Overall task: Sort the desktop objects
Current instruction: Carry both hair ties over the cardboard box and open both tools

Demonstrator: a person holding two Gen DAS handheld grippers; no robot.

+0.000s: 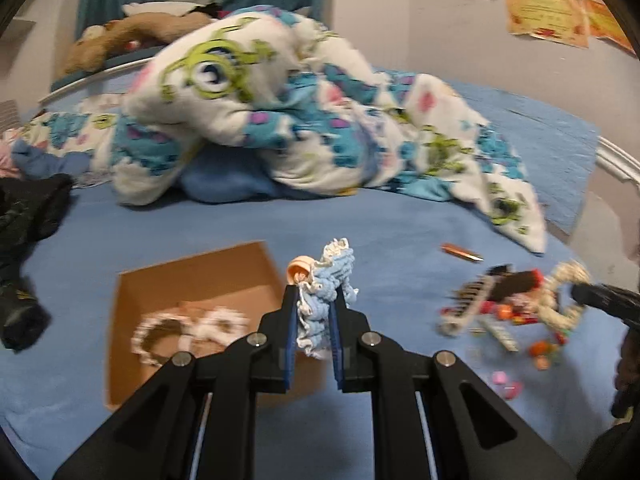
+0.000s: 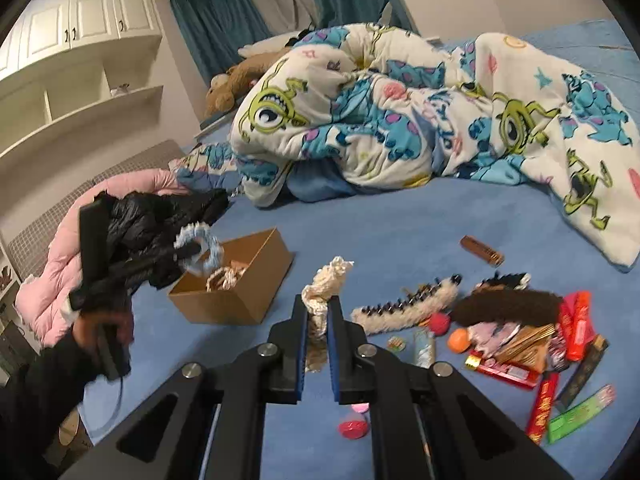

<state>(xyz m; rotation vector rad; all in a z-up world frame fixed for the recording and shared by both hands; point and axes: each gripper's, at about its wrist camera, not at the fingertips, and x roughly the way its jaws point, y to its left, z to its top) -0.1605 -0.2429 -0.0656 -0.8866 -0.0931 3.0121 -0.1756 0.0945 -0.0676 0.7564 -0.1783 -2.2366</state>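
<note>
Clamping a blue scrunchie (image 1: 334, 280), left gripper (image 1: 314, 300) sits frame centre beside the cardboard box (image 1: 192, 280). Right gripper (image 2: 318, 312) pinches a cream scrunchie (image 2: 326, 280). Only right wrist view shows the clutter pile (image 2: 520, 340) sharply, lower right.

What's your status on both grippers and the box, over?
Left gripper shut on blue scrunchie, over cardboard box. Right gripper shut on cream scrunchie. Two scrunchies in the box. Nothing blocking.
</note>
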